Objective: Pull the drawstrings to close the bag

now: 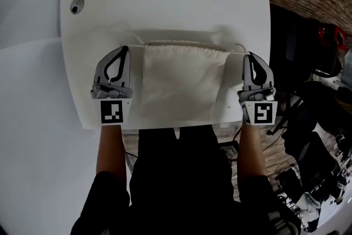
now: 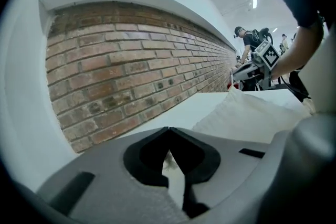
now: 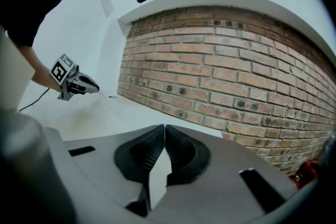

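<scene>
A cream cloth drawstring bag (image 1: 184,82) lies in the middle of the white table (image 1: 165,3), its gathered mouth along the far edge and raised a little above its shadow. My left gripper (image 1: 126,48) is shut at the bag's left top corner on the thin left drawstring (image 1: 136,43). A fuzzy bit of that string (image 2: 168,159) shows between the closed jaws of my left gripper (image 2: 168,128). At the right top corner my right gripper (image 1: 250,54) is shut where the right drawstring (image 1: 238,45) ends. In the right gripper view my right gripper (image 3: 164,126) has its jaws together and the string is hidden.
A round cable hole (image 1: 77,5) sits in the table's far left corner. A brick wall (image 3: 236,76) runs behind the table. Dark clutter and a red object (image 1: 330,36) stand to the right of the table. The person's legs are at the near edge.
</scene>
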A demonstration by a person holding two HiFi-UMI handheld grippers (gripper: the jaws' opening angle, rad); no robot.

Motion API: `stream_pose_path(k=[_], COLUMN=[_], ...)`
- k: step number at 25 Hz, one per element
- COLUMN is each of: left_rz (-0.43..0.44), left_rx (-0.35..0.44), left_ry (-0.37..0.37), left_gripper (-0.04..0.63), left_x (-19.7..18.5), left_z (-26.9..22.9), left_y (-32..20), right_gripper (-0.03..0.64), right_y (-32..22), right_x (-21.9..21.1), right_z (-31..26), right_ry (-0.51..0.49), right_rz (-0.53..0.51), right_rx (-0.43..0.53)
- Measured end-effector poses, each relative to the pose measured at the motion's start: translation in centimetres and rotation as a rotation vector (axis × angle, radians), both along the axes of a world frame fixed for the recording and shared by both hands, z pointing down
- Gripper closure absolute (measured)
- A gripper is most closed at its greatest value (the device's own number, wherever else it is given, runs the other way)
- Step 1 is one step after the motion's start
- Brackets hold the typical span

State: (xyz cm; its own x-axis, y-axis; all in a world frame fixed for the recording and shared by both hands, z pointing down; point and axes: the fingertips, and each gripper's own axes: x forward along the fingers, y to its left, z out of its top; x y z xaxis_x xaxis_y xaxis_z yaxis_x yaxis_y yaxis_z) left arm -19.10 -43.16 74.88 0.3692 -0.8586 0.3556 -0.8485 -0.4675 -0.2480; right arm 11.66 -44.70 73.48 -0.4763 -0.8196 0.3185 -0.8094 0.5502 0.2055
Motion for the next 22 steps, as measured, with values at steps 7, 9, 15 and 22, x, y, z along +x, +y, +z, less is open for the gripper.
stream_pose_path(k=[7, 9, 15, 22], left_rz=[-0.055, -0.062, -0.058, -0.039], left_rx=[0.099, 0.131, 0.227, 0.367], left_ry=[0.073, 0.08, 0.113, 0.137], left_gripper=[0.575, 0.575, 0.575, 0.575], left_x=[-0.5, -0.4, 0.2, 1.1], left_z=[-6.5, -8.8, -15.2, -22.8], left_y=[0.0, 0.2, -0.3, 0.6], right_gripper=[0.609, 0.609, 0.609, 0.609], right_y=[-0.3, -0.1, -0.9, -1.5], right_x=[-0.2, 0.0, 1.0, 1.1], right_z=[-5.9, -7.9, -13.2, -21.5], right_ry=[-0.064, -0.087, -0.175, -0.344], right_rz=[-0.032, -0.04, -0.05, -0.124], right_rx=[0.097, 0.119, 0.176, 0.264])
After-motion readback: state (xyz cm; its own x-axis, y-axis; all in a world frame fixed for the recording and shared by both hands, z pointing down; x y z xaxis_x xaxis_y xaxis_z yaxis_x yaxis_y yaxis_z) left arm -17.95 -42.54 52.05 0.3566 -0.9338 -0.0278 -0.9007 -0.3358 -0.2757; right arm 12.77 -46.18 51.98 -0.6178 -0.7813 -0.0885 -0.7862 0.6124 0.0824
